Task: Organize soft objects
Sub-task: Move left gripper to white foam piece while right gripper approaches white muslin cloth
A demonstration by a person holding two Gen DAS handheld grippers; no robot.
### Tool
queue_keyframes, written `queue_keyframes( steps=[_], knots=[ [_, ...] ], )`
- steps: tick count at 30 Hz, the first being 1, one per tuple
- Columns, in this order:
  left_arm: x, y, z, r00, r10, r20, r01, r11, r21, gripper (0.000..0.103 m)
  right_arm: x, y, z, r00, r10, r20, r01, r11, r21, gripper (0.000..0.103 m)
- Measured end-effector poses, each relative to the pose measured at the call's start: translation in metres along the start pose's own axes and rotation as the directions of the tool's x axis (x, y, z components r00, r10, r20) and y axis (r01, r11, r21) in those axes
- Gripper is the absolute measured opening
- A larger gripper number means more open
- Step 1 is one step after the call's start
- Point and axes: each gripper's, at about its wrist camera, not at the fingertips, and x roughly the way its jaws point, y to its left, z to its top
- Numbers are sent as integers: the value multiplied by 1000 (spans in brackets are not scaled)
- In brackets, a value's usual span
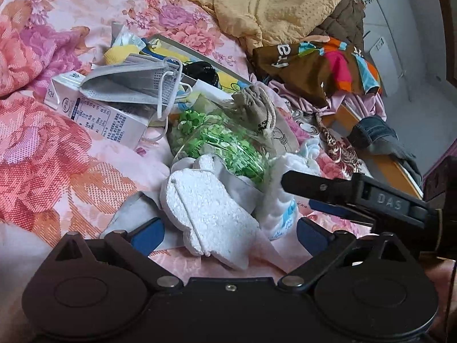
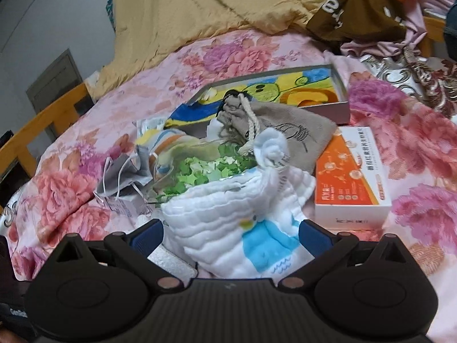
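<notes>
While both grippers stand spread wide over the flowered pink bedspread [image 2: 257, 48], the step looks like reaching: the right gripper [image 2: 230, 235] straddles the white quilted cloth with a blue patch [image 2: 228, 228], unpinched, just in front of the clear bag of green paper stars [image 2: 208, 168]. The left gripper [image 1: 230, 235] brackets a white foam slab [image 1: 205, 214]. Next: close. "DAS" marks the right gripper's body.

Grainy white foam slab [image 1: 205, 211], quilted cotton cloth [image 2: 228, 214], coarse linen-like pouch [image 2: 288, 131], glossy cardboard box [image 2: 351, 177], possibly satiny floral bedspread [image 2: 71, 188].
</notes>
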Motion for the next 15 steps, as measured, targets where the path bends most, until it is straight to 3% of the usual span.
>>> queue_keyframes(
  steps=[5,11,15],
  knots=[
    [-10,1,-8,999,1,50,-1,1000,-16,90,4,-4,2,1000,28,12,-29,999,37,103],
    [-12,-6,-11,997,-43,70,42,999,12,80,8,-5,1,1000,-31,-2,31,999,20,103],
    [-9,-6,-10,996,-63,66,63,998,2,70,6,-4,0,997,-71,9,71,997,9,96]
  ],
)
